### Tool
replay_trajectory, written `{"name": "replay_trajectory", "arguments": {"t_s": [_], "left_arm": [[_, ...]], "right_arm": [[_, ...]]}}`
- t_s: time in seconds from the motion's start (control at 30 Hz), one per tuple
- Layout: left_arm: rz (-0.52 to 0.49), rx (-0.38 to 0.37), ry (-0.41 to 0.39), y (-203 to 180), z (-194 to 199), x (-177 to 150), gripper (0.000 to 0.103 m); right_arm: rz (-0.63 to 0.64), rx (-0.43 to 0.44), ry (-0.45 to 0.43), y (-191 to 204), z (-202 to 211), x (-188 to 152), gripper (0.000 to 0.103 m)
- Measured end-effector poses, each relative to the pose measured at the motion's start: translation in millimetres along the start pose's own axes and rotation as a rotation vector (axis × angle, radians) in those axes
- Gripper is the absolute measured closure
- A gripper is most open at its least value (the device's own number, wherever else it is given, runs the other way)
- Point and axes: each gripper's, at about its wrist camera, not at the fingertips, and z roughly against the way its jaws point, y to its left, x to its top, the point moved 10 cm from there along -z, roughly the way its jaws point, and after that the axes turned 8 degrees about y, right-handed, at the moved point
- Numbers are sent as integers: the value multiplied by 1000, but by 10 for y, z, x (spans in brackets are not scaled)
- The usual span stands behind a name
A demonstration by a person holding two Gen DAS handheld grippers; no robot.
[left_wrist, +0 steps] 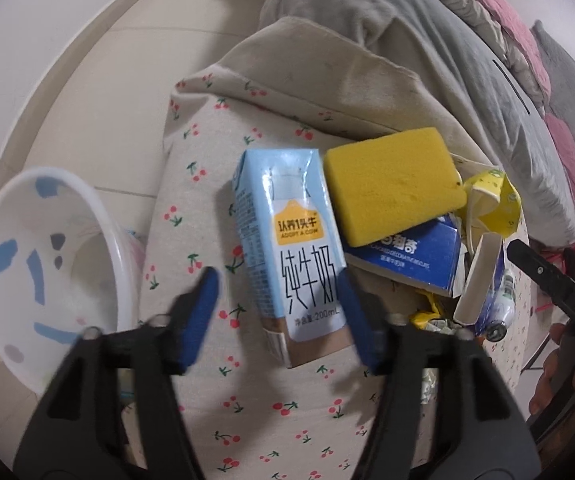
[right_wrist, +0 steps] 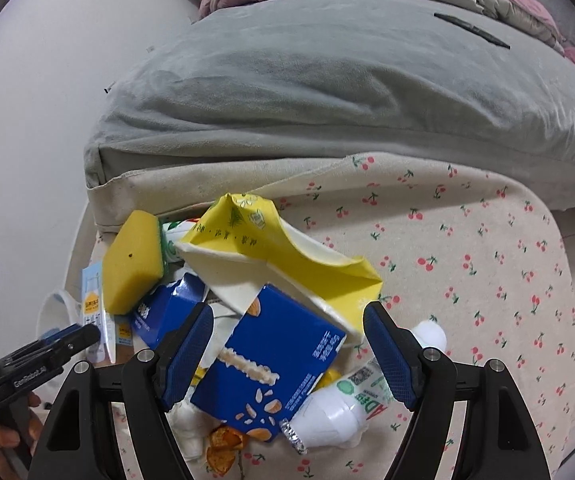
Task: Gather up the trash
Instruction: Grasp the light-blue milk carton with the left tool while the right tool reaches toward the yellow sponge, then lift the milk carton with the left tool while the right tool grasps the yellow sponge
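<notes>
A pile of trash lies on a cherry-print cloth [left_wrist: 195,216]. A light blue milk carton [left_wrist: 287,240] lies flat with its lower end between the blue pads of my left gripper [left_wrist: 277,316]. The gripper is open: the right pad sits at the carton's edge, the left pad stands clear. Beside the carton are a yellow sponge [left_wrist: 391,184] and a blue biscuit box [left_wrist: 407,256]. My right gripper [right_wrist: 287,340] is open over a blue snack box [right_wrist: 283,364], with a crumpled yellow paper carton [right_wrist: 287,248] behind it and a white bottle [right_wrist: 339,404] underneath.
A white plastic basin [left_wrist: 39,264] with blue marks stands left of the cloth, over a pale floor. A grey blanket [right_wrist: 327,80] on a bed rises behind the pile. Orange peel [right_wrist: 223,448] lies at the pile's near edge. A hand [left_wrist: 547,380] holds the other gripper at the right.
</notes>
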Motion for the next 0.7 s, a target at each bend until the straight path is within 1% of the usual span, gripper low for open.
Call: {"name": "replay_trajectory", "arguments": {"t_s": [0.07,0.13,0.23,0.3,0.4,0.47,0.5,0.53,0.6,0.7], "left_arm": [[28,-33,16,20,-29,-15,37],[35,-49,26,18,-53,-40,36],[30,-50,32,-4,-78,-43,33],[21,-43,49,-16,-123,-52,33],[14,-26,84,-71,-236,-105,33],[-5,-7,61,-103,-215,-109,33],[-13,-6,61,-103,-210,-111,42],[-18,-13,58,-106,-199,-113,42],[-26,-4,41,-93,-143,-97,42],[-41,-2,-2,-64,5,-59,43]], "right_arm": [[1,-19,-13,-15,27,86,24],[4,-9,-29,53,69,125,24],[24,48,-58,287,170,206,24],[34,67,-70,359,233,205,24],[37,86,-69,493,202,228,24],[31,95,-64,530,134,239,24],[27,99,-61,539,113,247,24],[21,102,-59,540,88,255,24],[13,109,-54,546,48,261,24],[12,132,-46,592,15,242,24]]}}
